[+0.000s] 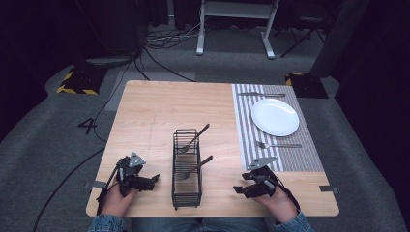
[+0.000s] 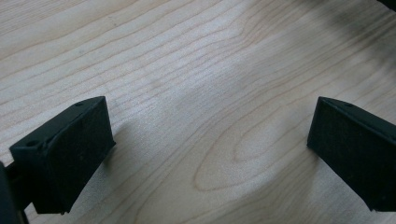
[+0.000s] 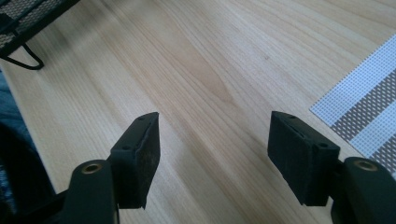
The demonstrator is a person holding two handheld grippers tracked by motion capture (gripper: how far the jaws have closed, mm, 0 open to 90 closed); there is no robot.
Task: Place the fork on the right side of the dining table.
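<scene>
A black wire caddy [image 1: 186, 169] stands at the table's front middle with two forks [image 1: 193, 140] leaning in it. My left gripper [image 1: 153, 180] rests near the front left, open, its jaws over bare wood [image 2: 210, 140]. To the caddy's right my right gripper [image 1: 240, 187] is open too, nothing between its pads [image 3: 140, 158]. A white plate [image 1: 274, 116] lies on a striped placemat [image 1: 304, 157] at the right, with a fork [image 1: 278, 144] in front of it and a knife [image 1: 261, 94] behind it. In the right gripper view the caddy's corner [image 3: 23, 28] and the placemat's edge [image 3: 364, 107] show.
The wooden table [image 1: 154, 116] has bare wood left of the caddy. Beyond it stand a white desk frame [image 1: 237, 24], cables on the grey floor and yellow-black marked bases [image 1: 77, 82].
</scene>
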